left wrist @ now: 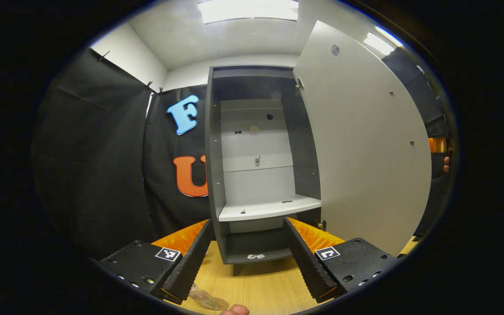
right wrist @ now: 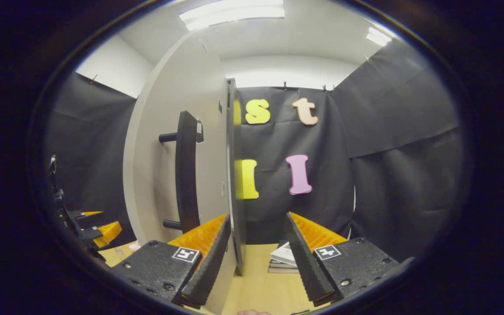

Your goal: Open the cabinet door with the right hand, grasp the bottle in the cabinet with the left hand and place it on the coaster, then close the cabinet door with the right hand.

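Note:
The grey cabinet (left wrist: 217, 175) stands with its door (left wrist: 361, 144) swung wide to the right. Its white shelf (left wrist: 265, 209) is bare. My left gripper (left wrist: 248, 220) is open in front of the cabinet, with nothing between its fingers. A clear bottle-like thing (left wrist: 206, 299) sits at the bottom edge, below the left finger; it is cut off, and I cannot tell whether a coaster lies under it. In the right gripper view the door (right wrist: 164, 144) shows its black handle (right wrist: 186, 175). My right gripper (right wrist: 257, 214) is open, and the door's free edge (right wrist: 233, 175) runs between its fingers.
The cabinet stands on a wooden table (left wrist: 260, 288). A stack of books (right wrist: 285, 258) lies on the table behind the door. The right gripper (left wrist: 438, 144) and a fingertip peek past the door's edge. The left gripper (right wrist: 99, 232) sits low at the left.

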`<state>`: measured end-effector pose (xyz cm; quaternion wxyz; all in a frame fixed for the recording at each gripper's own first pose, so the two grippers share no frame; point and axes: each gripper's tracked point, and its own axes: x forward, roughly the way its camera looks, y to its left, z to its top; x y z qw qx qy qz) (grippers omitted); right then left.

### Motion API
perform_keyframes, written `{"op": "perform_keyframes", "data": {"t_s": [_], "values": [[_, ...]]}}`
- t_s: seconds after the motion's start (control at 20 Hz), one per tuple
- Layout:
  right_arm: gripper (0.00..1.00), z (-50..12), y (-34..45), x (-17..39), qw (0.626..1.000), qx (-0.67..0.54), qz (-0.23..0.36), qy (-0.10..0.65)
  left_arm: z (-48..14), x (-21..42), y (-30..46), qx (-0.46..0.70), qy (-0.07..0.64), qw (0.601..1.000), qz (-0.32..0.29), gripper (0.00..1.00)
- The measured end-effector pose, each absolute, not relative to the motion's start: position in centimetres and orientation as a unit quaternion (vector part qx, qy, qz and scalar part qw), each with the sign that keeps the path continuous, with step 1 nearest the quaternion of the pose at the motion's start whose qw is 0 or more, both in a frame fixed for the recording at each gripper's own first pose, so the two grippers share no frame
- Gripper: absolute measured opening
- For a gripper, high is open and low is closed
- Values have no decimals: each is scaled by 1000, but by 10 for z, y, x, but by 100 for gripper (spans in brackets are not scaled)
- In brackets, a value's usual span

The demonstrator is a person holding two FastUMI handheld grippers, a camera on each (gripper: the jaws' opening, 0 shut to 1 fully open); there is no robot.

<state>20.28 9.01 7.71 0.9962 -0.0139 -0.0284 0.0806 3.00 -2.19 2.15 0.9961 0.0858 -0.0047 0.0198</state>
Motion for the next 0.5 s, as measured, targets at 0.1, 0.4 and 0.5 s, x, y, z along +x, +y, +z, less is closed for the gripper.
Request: {"op": "perform_keyframes", "data": {"t_s": [0.1,0.4,0.5], "values": [[81,74,116,201,992,-5,121,-23,23,29,-19,84,-6,996,22,96],[81,75,186,215,978,24,204,-20,20,20,-1,67,-4,997,40,96],[81,80,210,222,973,36,224,-27,21,18,7,65,-4,997,49,96]]}}
